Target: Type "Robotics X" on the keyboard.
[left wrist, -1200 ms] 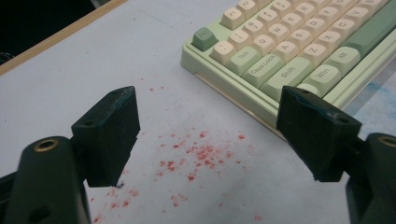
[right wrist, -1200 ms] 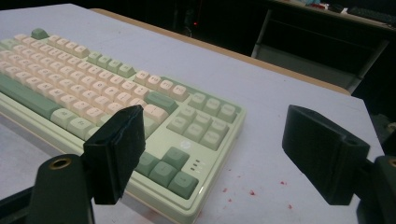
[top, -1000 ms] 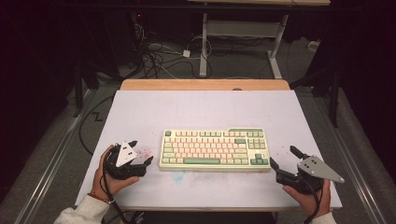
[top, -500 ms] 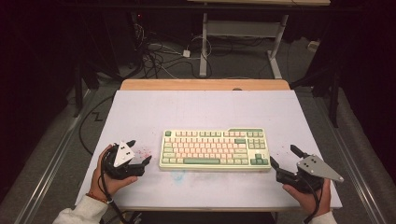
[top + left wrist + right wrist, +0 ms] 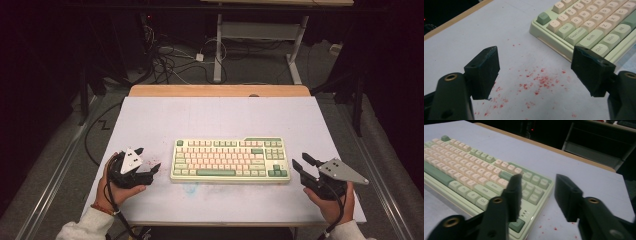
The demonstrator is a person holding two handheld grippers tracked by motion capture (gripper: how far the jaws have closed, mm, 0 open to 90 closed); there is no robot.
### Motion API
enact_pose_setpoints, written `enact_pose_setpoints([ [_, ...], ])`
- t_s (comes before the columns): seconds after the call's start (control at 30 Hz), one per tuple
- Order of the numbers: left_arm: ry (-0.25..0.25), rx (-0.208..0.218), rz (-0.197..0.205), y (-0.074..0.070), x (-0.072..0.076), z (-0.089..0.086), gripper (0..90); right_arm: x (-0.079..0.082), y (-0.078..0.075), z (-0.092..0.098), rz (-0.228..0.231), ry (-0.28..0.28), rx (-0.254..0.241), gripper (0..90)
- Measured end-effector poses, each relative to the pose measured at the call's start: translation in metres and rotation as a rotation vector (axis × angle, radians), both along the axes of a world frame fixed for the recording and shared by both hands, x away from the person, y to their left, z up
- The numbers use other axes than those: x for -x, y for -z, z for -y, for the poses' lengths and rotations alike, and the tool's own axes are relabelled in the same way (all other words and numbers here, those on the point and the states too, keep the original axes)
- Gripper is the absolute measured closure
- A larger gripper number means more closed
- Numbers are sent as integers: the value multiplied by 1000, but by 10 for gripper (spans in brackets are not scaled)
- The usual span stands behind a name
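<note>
Keyboard [image 5: 230, 160], green and cream, lay centre frame on white table [image 5: 215, 115]; legends Caps Lock, Shift, Ctrl. Left gripper [image 5: 148, 161] gaped wide, empty, lower left. Right gripper [image 5: 300, 164] just narrowed, half-open, empty, lower right. Bare tabletop beyond.
</note>
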State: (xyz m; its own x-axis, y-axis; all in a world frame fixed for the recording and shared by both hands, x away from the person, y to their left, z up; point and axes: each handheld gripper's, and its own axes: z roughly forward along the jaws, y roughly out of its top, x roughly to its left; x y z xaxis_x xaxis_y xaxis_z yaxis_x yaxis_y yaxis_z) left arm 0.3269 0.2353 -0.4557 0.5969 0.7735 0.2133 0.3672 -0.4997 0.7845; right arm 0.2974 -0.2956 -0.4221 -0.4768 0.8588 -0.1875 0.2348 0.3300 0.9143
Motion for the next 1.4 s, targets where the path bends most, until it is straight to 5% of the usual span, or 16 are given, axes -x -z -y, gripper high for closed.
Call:
enact_pose_setpoints([
  [0.23,1,24,-9,-6,-8,2,217,-13,-10,-8,-41,-72,-3,894],
  [0.47,22,39,-31,-11,-16,8,217,-29,-13,-37,-98,-160,58,900],
  [0.73,51,39,-41,-16,-22,18,234,-47,-1,-66,-185,-236,136,900],
  [1.0,88,43,-54,-20,-25,30,281,-59,18,-77,-271,-255,187,900],
  [1.4,130,33,-64,-20,-27,41,284,-63,31,-80,-315,-262,210,900],
])
